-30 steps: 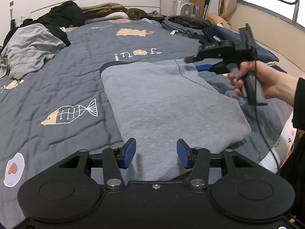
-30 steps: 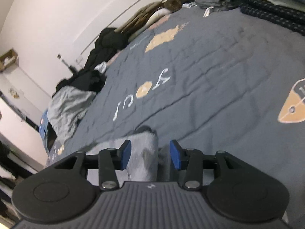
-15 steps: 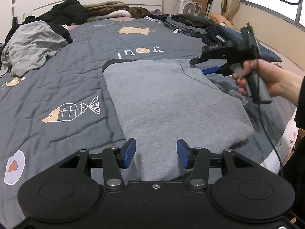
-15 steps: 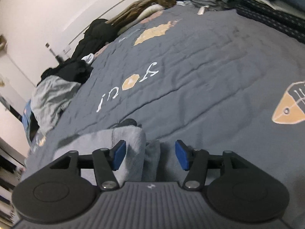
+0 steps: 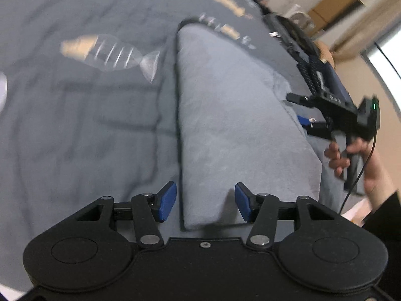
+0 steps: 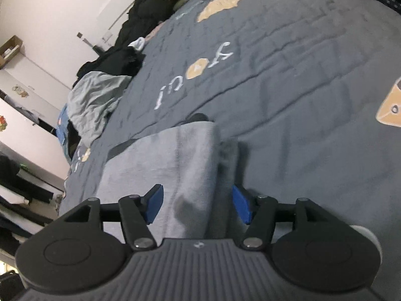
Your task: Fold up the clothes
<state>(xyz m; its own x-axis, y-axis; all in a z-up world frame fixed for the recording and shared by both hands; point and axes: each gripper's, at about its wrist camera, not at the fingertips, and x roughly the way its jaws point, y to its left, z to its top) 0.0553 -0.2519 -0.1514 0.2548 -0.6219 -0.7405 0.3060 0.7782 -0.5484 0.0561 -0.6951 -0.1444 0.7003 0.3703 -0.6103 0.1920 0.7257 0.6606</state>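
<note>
A folded grey garment (image 5: 225, 115) lies flat on the dark grey bedspread (image 5: 75, 125). My left gripper (image 5: 205, 202) is open, its blue pads on either side of the garment's near corner. At the garment's right edge a hand holds my right gripper (image 5: 304, 123); its state is hard to read in this view. In the right wrist view the right gripper (image 6: 196, 204) is open and low over the garment (image 6: 170, 165), its pads straddling the folded edge. Neither gripper grips the cloth.
A heap of black and grey clothes (image 6: 112, 75) lies at the bed's far side by the wall. More dark garments (image 5: 300, 47) are piled along the window side. The bedspread carries fish prints (image 5: 107, 52) and lettering (image 6: 195, 75).
The left gripper swung down and left, close over the garment's near corner, with motion blur. The right gripper came lower onto the garment's edge. Both stayed open.
</note>
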